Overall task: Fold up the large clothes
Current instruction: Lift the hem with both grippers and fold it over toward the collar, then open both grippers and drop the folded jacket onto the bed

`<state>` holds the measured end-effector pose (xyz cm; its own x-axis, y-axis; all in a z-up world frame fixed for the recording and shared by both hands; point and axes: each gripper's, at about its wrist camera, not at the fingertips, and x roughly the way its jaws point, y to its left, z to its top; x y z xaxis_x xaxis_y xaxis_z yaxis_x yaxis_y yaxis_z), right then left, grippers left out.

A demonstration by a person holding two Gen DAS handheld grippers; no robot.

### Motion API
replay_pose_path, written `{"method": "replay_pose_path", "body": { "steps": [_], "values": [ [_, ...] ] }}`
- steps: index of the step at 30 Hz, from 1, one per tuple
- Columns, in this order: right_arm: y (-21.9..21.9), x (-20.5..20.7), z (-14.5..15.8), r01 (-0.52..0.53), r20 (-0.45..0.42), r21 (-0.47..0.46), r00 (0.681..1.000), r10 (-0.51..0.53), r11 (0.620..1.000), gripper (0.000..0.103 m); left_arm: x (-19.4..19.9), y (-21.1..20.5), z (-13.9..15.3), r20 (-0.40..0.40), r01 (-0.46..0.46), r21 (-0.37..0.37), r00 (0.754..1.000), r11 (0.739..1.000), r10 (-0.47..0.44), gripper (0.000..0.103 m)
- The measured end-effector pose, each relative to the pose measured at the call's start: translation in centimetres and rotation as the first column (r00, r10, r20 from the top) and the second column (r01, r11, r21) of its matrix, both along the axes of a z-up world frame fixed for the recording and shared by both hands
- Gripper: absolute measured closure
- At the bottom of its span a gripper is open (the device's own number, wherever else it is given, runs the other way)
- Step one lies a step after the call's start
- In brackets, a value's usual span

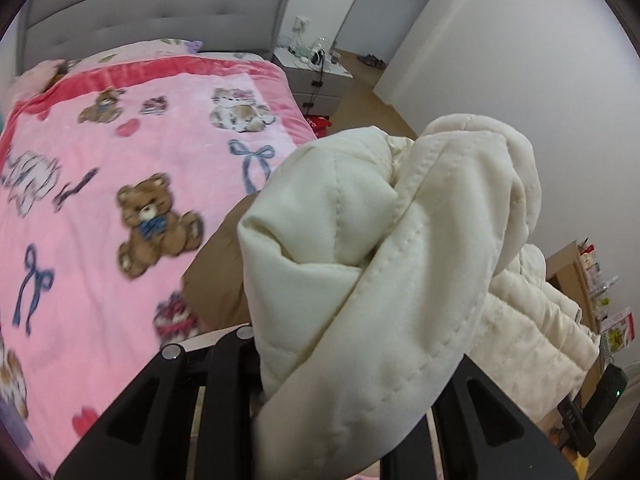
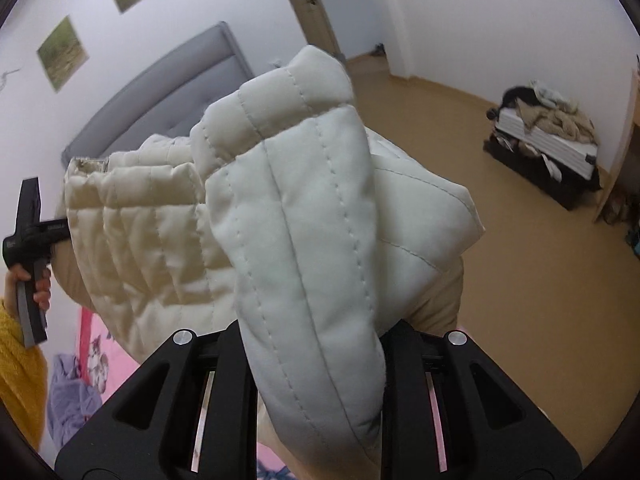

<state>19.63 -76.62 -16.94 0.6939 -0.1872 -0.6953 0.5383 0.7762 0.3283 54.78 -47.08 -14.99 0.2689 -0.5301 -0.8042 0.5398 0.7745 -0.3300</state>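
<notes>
A cream quilted jacket point(image 1: 400, 248) hangs in the air between both grippers, above the bed's edge. In the left wrist view my left gripper point(image 1: 344, 372) is shut on a thick stitched fold of it; the fabric bulges over the fingertips and hides them. The jacket's brown lining point(image 1: 216, 276) shows underneath. In the right wrist view my right gripper point(image 2: 318, 340) is shut on another padded part of the jacket point(image 2: 304, 240), pinched between its black fingers. At the far left of that view a hand holds the left gripper's handle point(image 2: 30, 240), which is partly hidden behind the jacket.
A bed with a pink teddy-bear blanket point(image 1: 120, 200) and grey headboard point(image 1: 160, 4) lies below left. A white nightstand point(image 1: 316, 72) stands beside it. A pile of clothes on a low box point(image 2: 548, 136) sits across the tan floor point(image 2: 540, 280). A yellow sleeve point(image 2: 16, 368) is at left.
</notes>
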Motion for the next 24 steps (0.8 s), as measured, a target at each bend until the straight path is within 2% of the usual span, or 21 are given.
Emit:
{"method": "replay_pose_path", "body": {
  "steps": [3,7,8,10,13,15,16,17,18,19,21,22,24],
  "values": [
    [-2.3,1.7,-2.3,0.025,-0.044,0.04,0.999,-0.023,0.999,0.085,2.7,-4.0,-2.3,-0.045,0.032,0.041,0.999,0.999,-0.03,0.083],
    [-5.9,3.1,-6.5,0.081,-0.073,0.197,0.995,-0.068,0.977,0.085,5.4,-7.2,-6.0,-0.09,0.043,0.129,0.995,0.991,-0.031,0.082],
    [-6.7,3.4,-7.4,0.092,-0.071,0.212,0.994,-0.078,0.973,0.083,6.1,-7.8,-7.2,-0.09,0.046,0.15,0.995,0.988,-0.033,0.081],
    [-7.3,4.5,-9.1,0.089,-0.103,0.187,0.992,-0.071,0.978,0.08,7.2,-8.3,-8.8,-0.089,0.045,0.158,0.996,0.986,-0.031,0.079],
    [-8.3,6.1,-12.0,0.11,-0.156,0.182,0.984,-0.081,0.977,0.07,8.6,-9.3,-10.6,-0.093,0.065,0.187,0.995,0.98,-0.048,0.067],
    [-8.7,6.3,-13.4,0.128,-0.174,0.201,0.98,-0.094,0.971,0.053,9.2,-9.7,-11.3,-0.078,0.083,0.201,0.995,0.976,-0.068,0.056],
    [-9.2,6.3,-14.0,0.142,-0.173,0.223,0.979,-0.104,0.964,0.048,9.6,-9.5,-11.4,-0.076,0.08,0.21,0.995,0.975,-0.065,0.046],
    [-9.6,6.0,-14.3,0.157,-0.177,0.244,0.977,-0.116,0.957,0.036,10.0,-9.4,-11.4,-0.072,0.066,0.228,0.996,0.971,-0.051,0.027],
    [-10.2,5.7,-14.6,0.173,-0.177,0.28,0.976,-0.126,0.944,0.031,10.4,-9.0,-11.2,-0.052,0.043,0.25,0.998,0.967,-0.031,0.018],
    [-10.7,5.2,-14.7,0.174,-0.173,0.306,0.977,-0.125,0.936,0.03,10.9,-8.4,-10.7,-0.028,0.035,0.237,0.999,0.971,-0.029,0.014],
    [-11.6,4.1,-14.3,0.177,-0.16,0.349,0.979,-0.128,0.92,0.027,11.8,-7.2,-9.9,-0.025,0.042,0.22,0.999,0.975,-0.038,0.013],
    [-11.6,3.6,-13.7,0.183,-0.153,0.341,0.979,-0.138,0.922,0.027,12.2,-6.8,-9.5,-0.029,0.041,0.221,0.999,0.974,-0.036,0.012],
    [-12.0,2.5,-12.4,0.2,-0.135,0.292,0.977,-0.167,0.935,0.018,12.7,-6.2,-8.3,-0.031,0.054,0.234,0.998,0.971,-0.048,0.01]
  ]
}}
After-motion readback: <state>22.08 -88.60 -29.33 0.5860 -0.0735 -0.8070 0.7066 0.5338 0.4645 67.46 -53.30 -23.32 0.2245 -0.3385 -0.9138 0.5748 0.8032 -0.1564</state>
